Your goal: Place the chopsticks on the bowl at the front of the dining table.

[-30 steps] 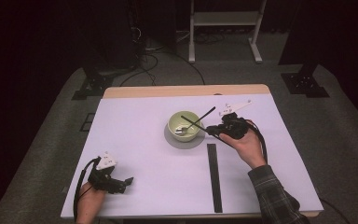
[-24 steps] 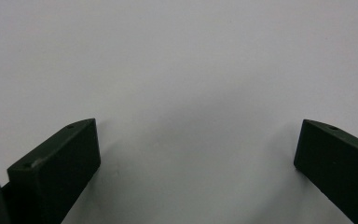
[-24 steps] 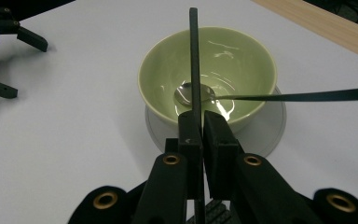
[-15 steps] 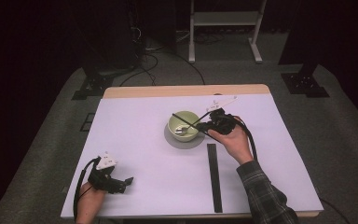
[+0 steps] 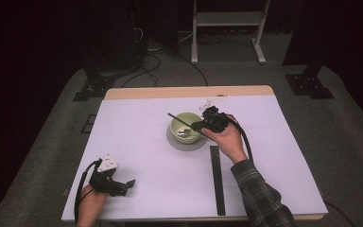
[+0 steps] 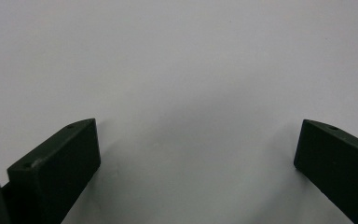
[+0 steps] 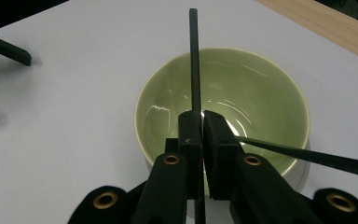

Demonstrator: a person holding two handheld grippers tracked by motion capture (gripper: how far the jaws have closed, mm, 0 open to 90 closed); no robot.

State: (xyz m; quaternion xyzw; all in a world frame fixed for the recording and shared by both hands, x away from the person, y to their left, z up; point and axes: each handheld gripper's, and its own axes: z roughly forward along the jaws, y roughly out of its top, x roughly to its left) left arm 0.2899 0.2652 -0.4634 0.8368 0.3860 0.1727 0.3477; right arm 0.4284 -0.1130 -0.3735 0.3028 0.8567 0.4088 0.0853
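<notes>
Right gripper [image 5: 199, 126]: hand reaching level over green bowl [image 5: 187, 126], jaws clamped on black stick [image 7: 194, 70] | Left gripper [image 5: 128, 183]: resting on table [image 5: 137, 142], jaws apart, empty.

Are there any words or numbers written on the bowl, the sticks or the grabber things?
None can be read: the green bowl, the black stick clamped in the right gripper, the open left gripper and the white table cover all show plain surfaces without letters, numbers or signs.
</notes>
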